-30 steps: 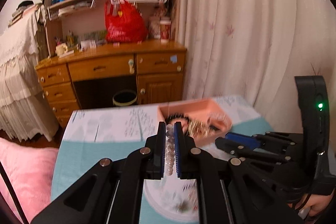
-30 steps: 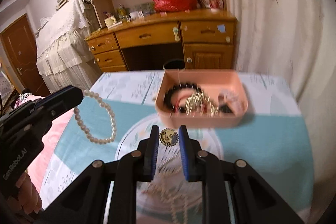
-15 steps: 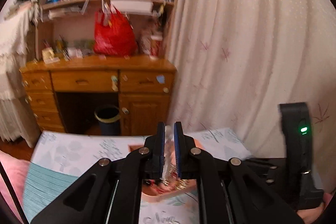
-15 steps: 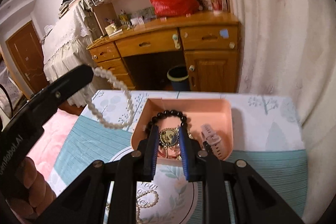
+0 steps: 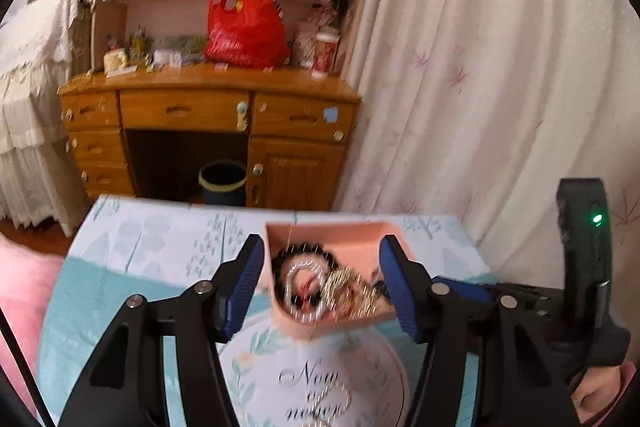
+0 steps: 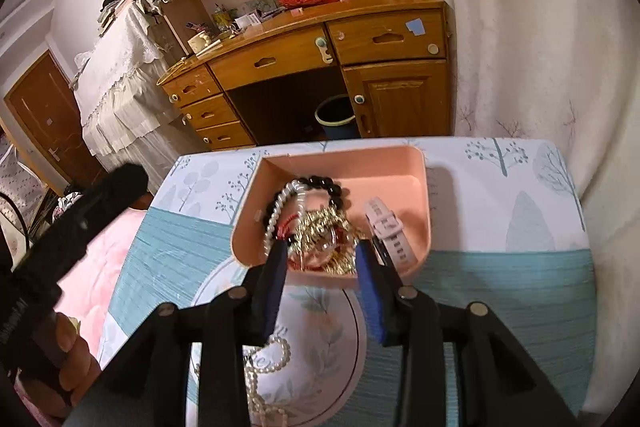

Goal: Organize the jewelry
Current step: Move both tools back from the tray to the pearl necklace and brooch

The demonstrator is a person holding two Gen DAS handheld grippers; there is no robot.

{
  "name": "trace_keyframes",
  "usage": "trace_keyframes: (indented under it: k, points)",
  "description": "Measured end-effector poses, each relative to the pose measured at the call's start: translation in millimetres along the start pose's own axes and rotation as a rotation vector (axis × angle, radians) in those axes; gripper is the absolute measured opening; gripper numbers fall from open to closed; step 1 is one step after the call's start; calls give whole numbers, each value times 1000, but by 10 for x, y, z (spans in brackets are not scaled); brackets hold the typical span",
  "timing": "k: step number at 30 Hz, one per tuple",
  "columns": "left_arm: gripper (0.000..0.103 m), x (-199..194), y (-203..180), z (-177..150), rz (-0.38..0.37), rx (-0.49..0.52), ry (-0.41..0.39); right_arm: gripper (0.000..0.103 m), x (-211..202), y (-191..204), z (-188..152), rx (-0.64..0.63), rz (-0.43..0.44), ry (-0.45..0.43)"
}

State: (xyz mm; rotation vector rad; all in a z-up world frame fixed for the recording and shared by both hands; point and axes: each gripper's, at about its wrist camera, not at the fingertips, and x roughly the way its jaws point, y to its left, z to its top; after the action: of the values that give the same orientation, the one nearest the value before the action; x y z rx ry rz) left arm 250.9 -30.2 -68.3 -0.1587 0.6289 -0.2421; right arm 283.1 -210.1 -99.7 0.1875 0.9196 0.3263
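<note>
Our left gripper [image 5: 322, 285] has its jaws spread wide, nothing between them; they straddle the pink tray [image 5: 328, 233] from above. Our right gripper [image 6: 322, 267] is also well open and empty, tips hanging just over the tray's near rim.

The tray sits on the worktop [image 6: 500, 259], on the patterned cloth. It holds a pearl bracelet [image 6: 276, 215], a black bead bracelet [image 6: 324, 185], a gold chain tangle [image 6: 324, 227] with some red cord in it, and a pale watch [image 6: 390, 231] off to the right side. The pearl loop lies on top of the black beads, overlapping them. We judge both pairs of jaws are open over the tray because this is the drop point, and the pieces inside look already delivered.

Another pearl strand [image 6: 264, 379] lies on the cloth below the right gripper, outside the tray — likely still to be sorted.

Limits: the left view is motion-blurred, so tray contents there are smeared. The right gripper's fingers block the tray's front edge and part of the gold tangle. We can't separate individual gold pieces, and the loose pearl strand is cut off by the gripper body.
</note>
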Motion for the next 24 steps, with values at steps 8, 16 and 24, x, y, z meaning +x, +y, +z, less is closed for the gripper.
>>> trace_keyframes:
  k: [8, 16, 24]
  points:
    - [63, 121, 219, -703, 97, -142, 245, 40, -39, -147, -609, 11, 6, 103]
    - [64, -81, 332, -1260, 83, -241, 399, 40, -231, -263, -1167, 37, 45, 161]
    - [64, -255, 7, -1540, 2, -192, 479, 41, -301, -29, -1366, -170, 47, 191]
